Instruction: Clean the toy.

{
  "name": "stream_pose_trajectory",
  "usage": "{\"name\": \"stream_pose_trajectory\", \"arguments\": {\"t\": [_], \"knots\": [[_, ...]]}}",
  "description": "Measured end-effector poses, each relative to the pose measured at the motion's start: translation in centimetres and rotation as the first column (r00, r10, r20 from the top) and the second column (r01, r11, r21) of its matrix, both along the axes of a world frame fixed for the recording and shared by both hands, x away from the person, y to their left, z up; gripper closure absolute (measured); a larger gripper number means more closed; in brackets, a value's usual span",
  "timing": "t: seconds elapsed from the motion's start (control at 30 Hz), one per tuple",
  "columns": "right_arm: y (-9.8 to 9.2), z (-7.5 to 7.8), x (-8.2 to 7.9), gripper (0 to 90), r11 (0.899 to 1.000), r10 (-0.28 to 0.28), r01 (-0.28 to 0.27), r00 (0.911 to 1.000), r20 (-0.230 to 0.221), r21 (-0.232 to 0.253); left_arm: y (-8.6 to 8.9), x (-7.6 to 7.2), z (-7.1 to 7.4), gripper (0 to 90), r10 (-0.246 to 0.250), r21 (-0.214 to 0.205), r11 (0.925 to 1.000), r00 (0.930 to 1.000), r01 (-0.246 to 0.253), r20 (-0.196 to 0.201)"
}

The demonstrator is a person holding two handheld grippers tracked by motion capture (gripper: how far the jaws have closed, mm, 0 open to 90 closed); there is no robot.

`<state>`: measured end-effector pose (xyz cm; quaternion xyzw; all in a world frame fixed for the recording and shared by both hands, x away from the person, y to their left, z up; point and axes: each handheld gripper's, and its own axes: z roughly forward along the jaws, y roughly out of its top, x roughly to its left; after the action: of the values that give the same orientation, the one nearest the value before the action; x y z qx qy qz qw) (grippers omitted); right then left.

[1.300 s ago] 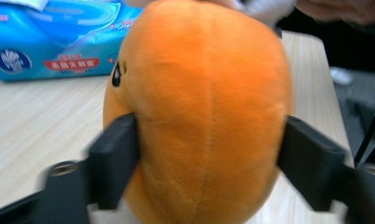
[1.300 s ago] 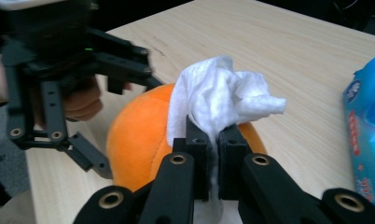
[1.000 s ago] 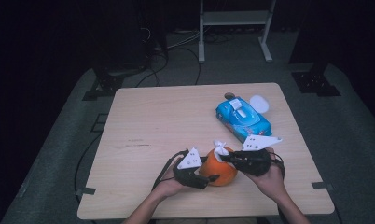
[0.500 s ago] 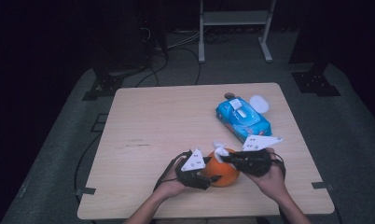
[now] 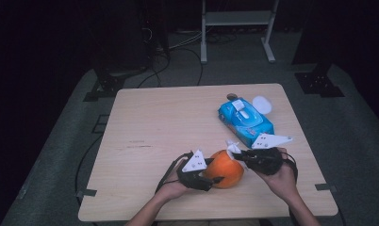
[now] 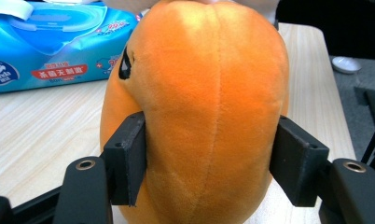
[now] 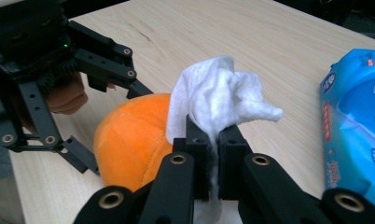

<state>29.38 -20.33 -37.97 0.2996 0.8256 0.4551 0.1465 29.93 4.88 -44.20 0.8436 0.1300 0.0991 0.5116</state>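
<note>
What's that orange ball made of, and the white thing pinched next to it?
The orange ball looks like plush fabric: a short fuzzy nap, stitched seams, and sides that dent where the left gripper squeezes it. The white thing looks like a crumpled wipe or tissue, soft, matte and wrinkled, clamped in the right gripper.

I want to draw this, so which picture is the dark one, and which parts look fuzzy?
The high view is darkest: black all round the lit wooden table, and soft overall. In the left gripper view the orange plush toy is bright, with the wet wipes pack behind slightly fuzzy. In the right gripper view the white wipe is fairly sharp; the table's far edge blurs.
</note>
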Motion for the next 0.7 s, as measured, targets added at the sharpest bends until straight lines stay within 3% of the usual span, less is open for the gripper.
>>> {"name": "stream_pose_trajectory", "arguments": {"t": [0.17,0.3,0.37,0.43,0.5,0.6,0.7], "knots": [[1.5,0.2,-0.6,85.1,0.999,0.036,-0.036,0.9991,0.024,-0.016,0.2,0.1,-0.1,30.9,0.007,-0.004,1.0,0.9999,-0.007,-0.013],[1.2,0.0,-0.2,85.1,0.999,0.031,-0.031,0.9993,0.019,-0.013,0.5,0.6,-0.5,15.7,-0.026,-0.061,0.9979,0.9991,0.024,-0.033],[0.8,-0.2,0.0,85.1,1.0,0.028,-0.028,0.9996,0.003,0.009,0.4,0.7,-0.8,10.6,-0.03,-0.056,0.998,0.9994,0.029,-0.02],[0.9,-0.2,0.0,85.1,1.0,0.027,-0.027,0.9996,0.002,0.005,0.2,0.8,-1.0,11.2,-0.03,-0.049,0.9984,0.9995,0.03,-0.01],[1.3,0.0,-0.3,85.1,0.999,0.04,-0.04,0.9992,0.005,0.008,0.3,0.7,-1.0,19.4,-0.02,-0.039,0.999,0.9998,0.02,0.003],[2.2,0.5,-1.0,85.1,0.995,0.096,-0.095,0.9954,-0.009,0.039,0.6,0.9,-0.9,27.3,0.006,-0.054,0.9985,0.9998,-0.007,-0.02],[3.2,0.6,-1.6,85.0,0.993,0.117,-0.117,0.9926,0.031,-0.022,0.7,0.9,-0.9,30.5,-0.002,-0.049,0.9988,0.9998,0.001,-0.02]]}}
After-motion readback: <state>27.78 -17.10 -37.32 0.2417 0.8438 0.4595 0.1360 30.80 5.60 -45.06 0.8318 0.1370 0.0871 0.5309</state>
